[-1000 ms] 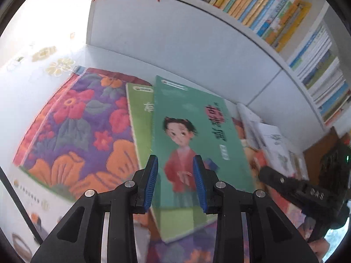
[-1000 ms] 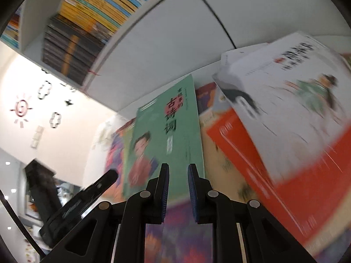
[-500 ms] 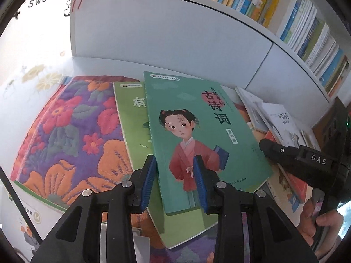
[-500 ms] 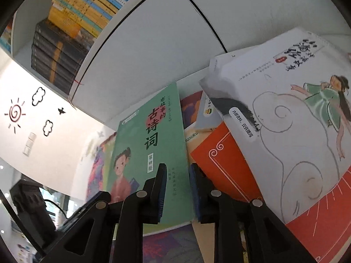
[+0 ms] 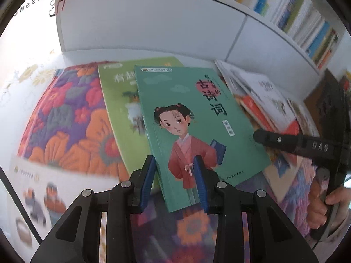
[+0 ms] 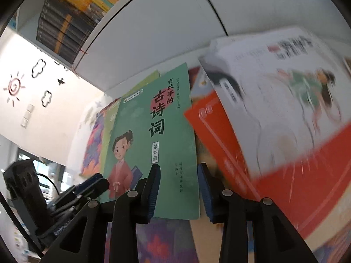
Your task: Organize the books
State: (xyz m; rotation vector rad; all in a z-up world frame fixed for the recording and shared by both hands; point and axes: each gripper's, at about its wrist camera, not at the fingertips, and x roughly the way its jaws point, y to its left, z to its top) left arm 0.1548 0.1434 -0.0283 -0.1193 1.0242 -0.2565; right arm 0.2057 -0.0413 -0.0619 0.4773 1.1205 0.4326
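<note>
A teal book with a girl in red (image 5: pixel 197 118) lies on top of a light green book (image 5: pixel 122 100) and a flowered cover (image 5: pixel 65 114). My left gripper (image 5: pixel 174 182) is open, its jaws over the teal book's near corner. My right gripper (image 6: pixel 178 192) is open over the teal book's lower right edge (image 6: pixel 175 144); it shows as a black arm in the left wrist view (image 5: pixel 291 142). A white and red book (image 6: pixel 274 114) lies to the right.
A white shelf unit (image 5: pixel 153 22) stands behind the books, with rows of upright books (image 5: pixel 296 17) above it. More loose books (image 5: pixel 263 94) lie at the right. A white picture book (image 5: pixel 43 188) lies at the near left.
Both grippers have moved closer to the teal book. The right gripper's jaws have opened wider and now straddle the book's edge.
</note>
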